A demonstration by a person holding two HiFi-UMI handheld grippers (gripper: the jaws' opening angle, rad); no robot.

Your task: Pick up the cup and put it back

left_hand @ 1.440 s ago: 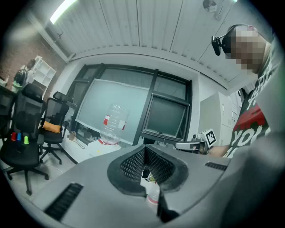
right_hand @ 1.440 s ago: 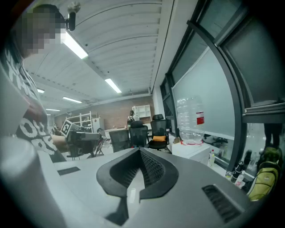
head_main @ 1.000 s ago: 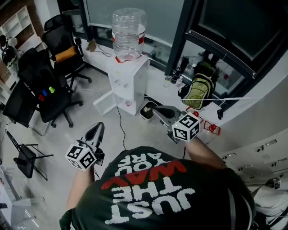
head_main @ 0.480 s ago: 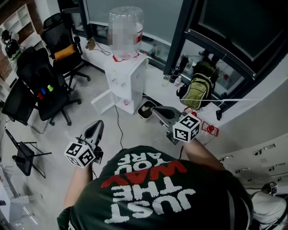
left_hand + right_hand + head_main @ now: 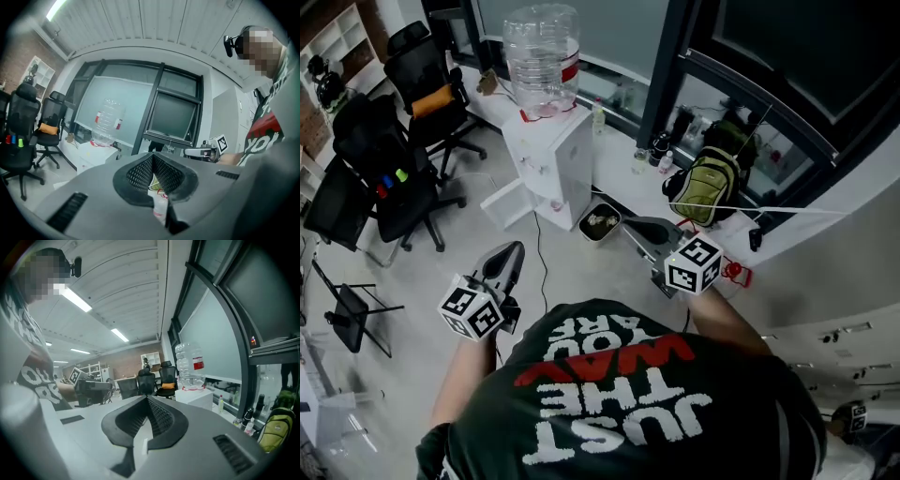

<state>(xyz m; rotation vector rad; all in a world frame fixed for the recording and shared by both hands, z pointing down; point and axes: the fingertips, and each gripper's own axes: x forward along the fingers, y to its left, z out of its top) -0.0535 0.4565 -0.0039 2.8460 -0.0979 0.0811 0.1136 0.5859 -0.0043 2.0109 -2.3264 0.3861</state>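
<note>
I see no cup in any view. Both grippers are held out level over the floor, facing a white water dispenser (image 5: pixel 555 159) with a clear bottle (image 5: pixel 541 58) on top. My left gripper (image 5: pixel 514 251) is shut with nothing in it; its mesh pads meet at the tip (image 5: pixel 153 157). The right gripper (image 5: pixel 630 225) also has its jaws together and holds nothing, and its own tip (image 5: pixel 147 399) points past the bottle (image 5: pixel 190 365). Each gripper shows in the other's view: the right gripper (image 5: pixel 199 152) and the left gripper (image 5: pixel 91 391).
Black office chairs (image 5: pixel 389 178) stand at the left. A dark bin (image 5: pixel 600 223) sits on the floor just beyond the right gripper. A green backpack (image 5: pixel 708 187) leans on the window ledge at the right, and small bottles (image 5: pixel 661 148) stand on that ledge. A cable runs across the floor from the dispenser.
The person and both grippers have moved across the floor, and the dispenser has shifted left in the head view. Both sets of jaws stay together.
</note>
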